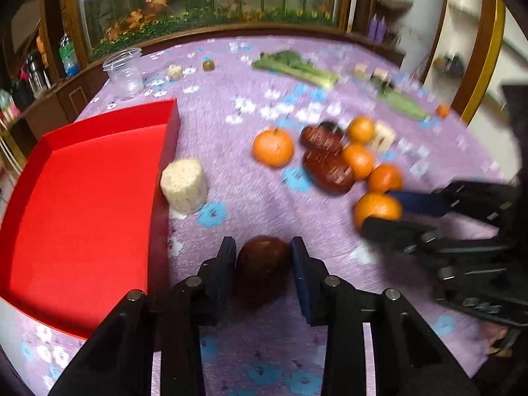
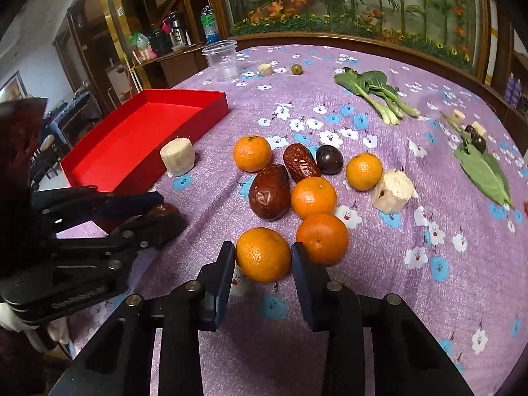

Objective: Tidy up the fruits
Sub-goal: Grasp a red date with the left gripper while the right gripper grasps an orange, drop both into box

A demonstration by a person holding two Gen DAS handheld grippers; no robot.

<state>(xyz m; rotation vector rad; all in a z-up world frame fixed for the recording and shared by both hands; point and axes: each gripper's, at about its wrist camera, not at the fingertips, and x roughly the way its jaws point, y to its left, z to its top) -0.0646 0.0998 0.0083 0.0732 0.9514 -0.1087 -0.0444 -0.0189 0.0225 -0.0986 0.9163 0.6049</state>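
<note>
Step in hand: I judge this the pick-up stage, with both tools on a fruit at once and the red tray not yet holding anything I can see.

Left gripper: my 2 fingers bracket a dark brown date; they sit right at its sides, closed to its width. The left view is blurred, but the right wrist view shows the date pinched between the fingers, so I read it as held.

Right gripper: my fingers flank the nearest orange, 1 on each side, touching or almost touching it. The orange seems to rest on the purple tablecloth. I cannot tell whether the squeeze is firm.

Where the fruit lies: 4 more oranges, 2 large dates and a dark plum cluster just beyond my right fingers, 1 orange just beside my right-hand finger.

Tray relative to tools: it lies to the left, near my left gripper, with a pale cut stalk piece against its near wall.

Next move calls for: a sure grip, a clean lift, then a carry left over the tray wall without knocking the stalk piece.
</note>
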